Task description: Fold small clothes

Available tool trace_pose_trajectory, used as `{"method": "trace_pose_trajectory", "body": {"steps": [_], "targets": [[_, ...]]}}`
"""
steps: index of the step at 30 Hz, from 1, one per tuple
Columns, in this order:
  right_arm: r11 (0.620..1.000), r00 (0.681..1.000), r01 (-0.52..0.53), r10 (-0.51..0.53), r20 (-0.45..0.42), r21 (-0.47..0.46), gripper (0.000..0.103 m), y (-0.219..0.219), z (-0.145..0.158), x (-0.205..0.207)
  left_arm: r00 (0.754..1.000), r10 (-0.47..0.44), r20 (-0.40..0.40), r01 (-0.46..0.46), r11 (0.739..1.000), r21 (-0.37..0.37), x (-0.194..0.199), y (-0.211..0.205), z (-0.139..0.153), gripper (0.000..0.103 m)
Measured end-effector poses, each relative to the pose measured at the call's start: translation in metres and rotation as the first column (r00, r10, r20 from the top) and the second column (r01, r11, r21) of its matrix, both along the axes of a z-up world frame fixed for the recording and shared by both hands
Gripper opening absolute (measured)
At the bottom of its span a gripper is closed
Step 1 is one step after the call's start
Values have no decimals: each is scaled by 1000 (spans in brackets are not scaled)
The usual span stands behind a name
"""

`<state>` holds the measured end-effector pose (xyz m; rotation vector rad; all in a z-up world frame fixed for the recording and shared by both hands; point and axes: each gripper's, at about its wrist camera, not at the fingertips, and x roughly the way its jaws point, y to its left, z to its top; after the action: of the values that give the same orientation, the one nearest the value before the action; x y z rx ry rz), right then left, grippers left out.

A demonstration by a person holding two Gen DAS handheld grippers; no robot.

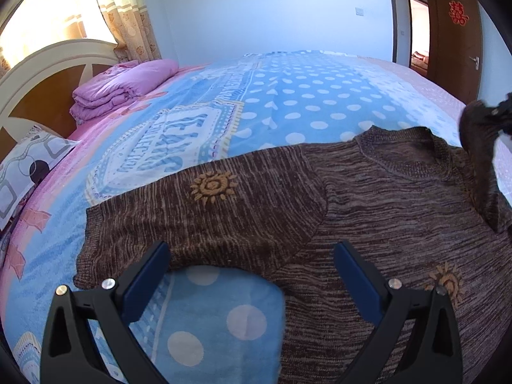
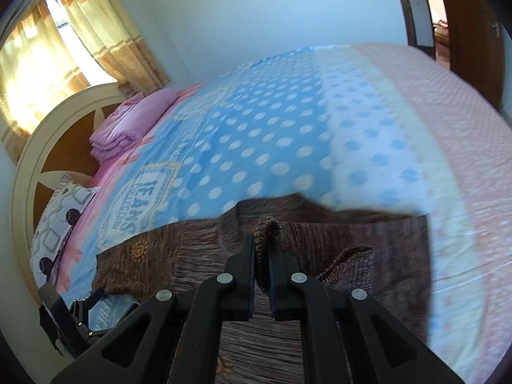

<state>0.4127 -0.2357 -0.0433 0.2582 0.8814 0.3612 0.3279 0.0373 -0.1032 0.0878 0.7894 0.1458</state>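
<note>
A: Bright daylight glares through the curtains (image 1: 124,9) at the upper left, blowing out the window.

B: The left wrist view is sharp; the right wrist view smears the sweater (image 2: 368,243) and the bed (image 2: 448,128).

A: Both bulge fisheye-style, with dark vignetted corners.

**Bedroom in a home**

Wide bed (image 1: 288,102) under a blue dotted bedspread, arched headboard (image 1: 35,73), folded pink quilt (image 1: 121,86), patterned pillow (image 1: 25,166), curtained window (image 1: 105,9), wooden door (image 1: 454,38) with red paper decoration.
</note>
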Motion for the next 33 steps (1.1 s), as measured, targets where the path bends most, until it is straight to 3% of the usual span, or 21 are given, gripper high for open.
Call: {"method": "trace_pose_trajectory", "body": {"steps": [2, 4, 5, 6, 11, 17, 21, 28, 31, 33], "targets": [[998, 999, -48, 49, -19, 35, 9, 20, -26, 3, 1000, -14, -4, 14, 1000, 9, -1, -4, 1, 103], [993, 993, -84, 90, -72, 81, 23, 31, -52, 3, 999, -44, -20, 44, 999, 10, -3, -9, 2, 103], [991, 990, -96, 105, -89, 91, 53, 33, -61, -1, 998, -55, -21, 56, 998, 13, -4, -12, 3, 103], [990, 989, -110, 118, -85, 93, 74, 32, -66, -8, 997, -75, -17, 75, 997, 20, -6, -16, 6, 103], [991, 991, -137, 137, -2, 12, 74, -9, -62, -62, 988, -155, -7, 155, 987, 42, -8, -41, 16, 98], [995, 996, -17, 26, 90, -96, 74, -87, -55, -129, 973, -230, -20, 228, 970, -83, 8, -82, 30, 95], [995, 991, 49, -37, 130, -87, 74, -119, -64, -153, 973, -229, -12, 227, 969, -96, 30, -119, 36, 95], [998, 983, 67, -64, 174, -12, 74, -137, -82, -163, 960, -271, -65, 273, 962, 18, 76, -208, 26, 101], [997, 982, 70, -65, 178, -19, 74, -136, -88, -165, 963, -241, -122, 261, 946, 194, 96, -237, -2, 101], [998, 983, 61, -57, 174, -19, 74, -137, -89, -164, 962, -223, -157, 254, 942, 218, 96, -237, -15, 101]]}}
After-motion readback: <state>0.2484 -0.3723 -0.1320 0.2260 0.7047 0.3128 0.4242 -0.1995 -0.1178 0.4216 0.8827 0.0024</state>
